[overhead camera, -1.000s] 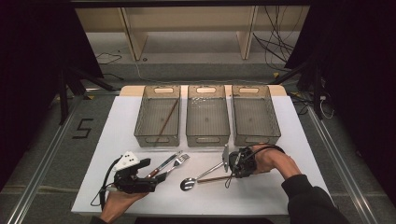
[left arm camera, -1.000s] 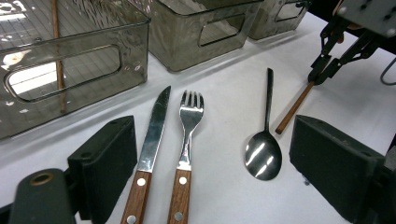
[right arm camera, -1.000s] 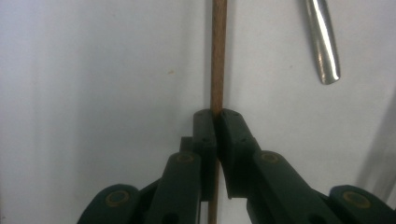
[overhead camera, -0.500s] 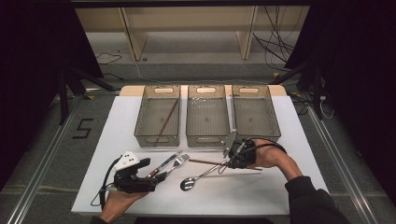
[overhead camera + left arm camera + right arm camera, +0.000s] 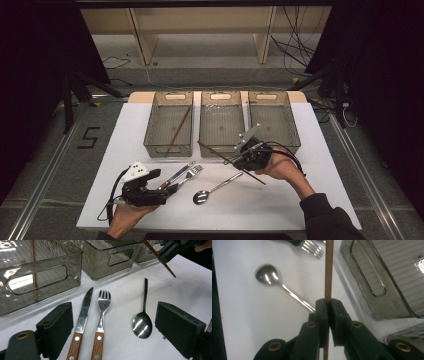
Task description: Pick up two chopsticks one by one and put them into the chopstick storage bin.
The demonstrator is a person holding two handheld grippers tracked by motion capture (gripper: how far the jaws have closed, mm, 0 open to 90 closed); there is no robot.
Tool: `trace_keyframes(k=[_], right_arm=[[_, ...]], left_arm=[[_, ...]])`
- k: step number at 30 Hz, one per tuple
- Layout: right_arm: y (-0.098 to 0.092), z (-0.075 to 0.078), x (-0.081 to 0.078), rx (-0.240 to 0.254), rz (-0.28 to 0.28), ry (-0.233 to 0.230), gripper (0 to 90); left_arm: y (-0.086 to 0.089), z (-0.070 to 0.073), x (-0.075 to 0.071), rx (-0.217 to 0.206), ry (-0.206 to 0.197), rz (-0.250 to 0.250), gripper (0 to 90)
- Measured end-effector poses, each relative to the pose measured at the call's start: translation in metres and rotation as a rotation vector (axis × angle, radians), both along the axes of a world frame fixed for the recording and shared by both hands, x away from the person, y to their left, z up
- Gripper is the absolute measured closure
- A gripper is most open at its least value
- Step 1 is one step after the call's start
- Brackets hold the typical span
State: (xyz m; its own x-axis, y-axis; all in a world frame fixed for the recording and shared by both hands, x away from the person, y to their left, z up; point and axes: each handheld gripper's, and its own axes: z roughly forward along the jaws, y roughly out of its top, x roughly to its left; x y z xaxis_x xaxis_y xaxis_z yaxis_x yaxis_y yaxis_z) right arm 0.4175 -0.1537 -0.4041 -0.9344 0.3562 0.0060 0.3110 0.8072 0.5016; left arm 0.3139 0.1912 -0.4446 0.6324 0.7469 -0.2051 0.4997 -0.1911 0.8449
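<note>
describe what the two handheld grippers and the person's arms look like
Both grippers are black, with two blocky black fingers joined by brass-coloured rivets. The left gripper carries a pale grey three-cornered plate on top and trails a black cable. The right gripper has a grey plate too, and a black cable loops behind it. A dark sleeve covers the right forearm.

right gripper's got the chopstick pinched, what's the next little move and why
Probably carry it up and left toward the left bin. The right gripper is shut on the chopstick, lifted off the table in front of the middle bin, and the left bin already holds a matching chopstick. The left gripper rests by the knife and fork, out of the way.
</note>
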Motion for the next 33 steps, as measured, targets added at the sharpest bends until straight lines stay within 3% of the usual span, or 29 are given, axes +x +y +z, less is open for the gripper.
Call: trace_keyframes(k=[4, 7, 17, 22, 28, 33], right_arm=[[0.004, 0.001, -0.001, 0.043, -0.016, 0.000, 85.6], [0.006, 0.000, -0.002, 0.041, -0.014, 0.002, 85.6], [0.009, 0.006, -0.002, 0.135, -0.096, 0.040, 85.6], [0.013, 0.008, -0.006, 0.174, -0.123, 0.034, 85.6], [0.018, 0.008, -0.012, 0.217, -0.161, 0.000, 85.5], [0.023, 0.006, -0.015, 0.246, -0.177, -0.009, 85.5]], left_arm=[[-0.001, 0.001, 0.000, -0.004, -0.001, -0.004, 14.7], [-0.002, 0.002, 0.001, -0.016, 0.004, -0.001, 14.7], [-0.011, 0.016, 0.008, -0.073, 0.034, -0.003, 14.9], [-0.023, 0.028, 0.020, -0.102, 0.050, -0.004, 15.4], [-0.037, 0.035, 0.036, -0.106, 0.079, 0.005, 16.9], [-0.041, 0.036, 0.051, -0.164, 0.124, 0.029, 20.6]])
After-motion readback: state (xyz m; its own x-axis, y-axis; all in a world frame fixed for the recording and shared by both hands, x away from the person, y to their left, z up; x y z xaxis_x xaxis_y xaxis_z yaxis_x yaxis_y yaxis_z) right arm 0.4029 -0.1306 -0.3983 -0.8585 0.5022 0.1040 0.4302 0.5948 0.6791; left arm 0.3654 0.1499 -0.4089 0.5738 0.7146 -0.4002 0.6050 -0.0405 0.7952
